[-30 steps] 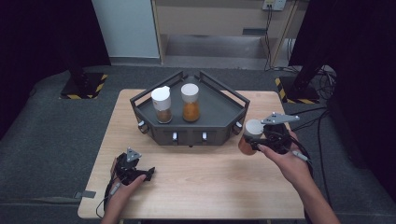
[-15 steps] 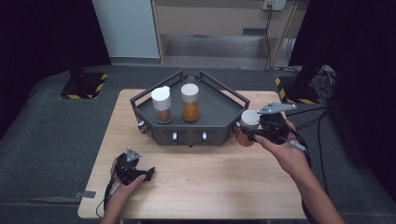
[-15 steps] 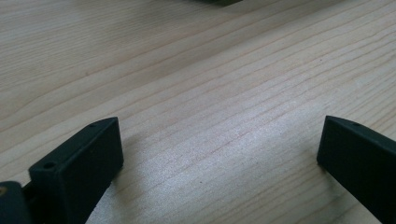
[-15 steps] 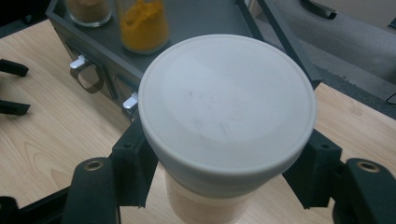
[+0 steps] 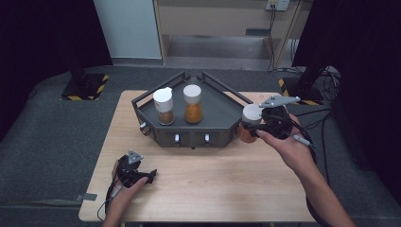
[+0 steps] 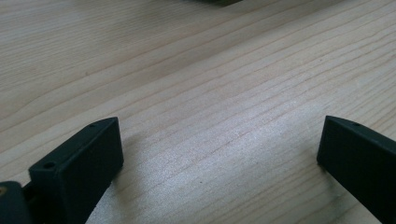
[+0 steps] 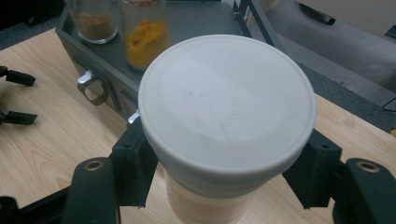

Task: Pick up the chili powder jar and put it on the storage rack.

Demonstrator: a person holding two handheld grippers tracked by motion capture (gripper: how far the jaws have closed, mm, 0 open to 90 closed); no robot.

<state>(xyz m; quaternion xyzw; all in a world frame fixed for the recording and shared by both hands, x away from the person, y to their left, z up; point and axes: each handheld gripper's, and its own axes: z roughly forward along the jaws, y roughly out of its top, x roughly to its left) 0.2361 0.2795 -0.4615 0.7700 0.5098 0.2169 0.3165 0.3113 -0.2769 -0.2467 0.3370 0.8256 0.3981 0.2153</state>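
White-lidded jar [image 7: 227,116] of orange-brown powder, upright, off the table beside the dark tray's right end

A white-lidded jar [image 7: 226,112] sits between black tongs [image 7: 224,172] near a dark grey tray [image 5: 215,111] on pale wood table [image 5: 213,184].

Right gripper [image 5: 250,126], jaws clamped just under the white lid of a jar [image 5: 249,124] of brownish-orange contents, has carried that jar upward off the wooden table [image 5: 213,179]. A second ago the jar sat low beside the right near corner of the dark tray [image 5: 220,111]; now its lid is level with the tray rim and it has edged slightly left, close against that corner. The person's right hand [image 5: 288,144] and forearm have lifted and shifted with it, further from the near table edge.
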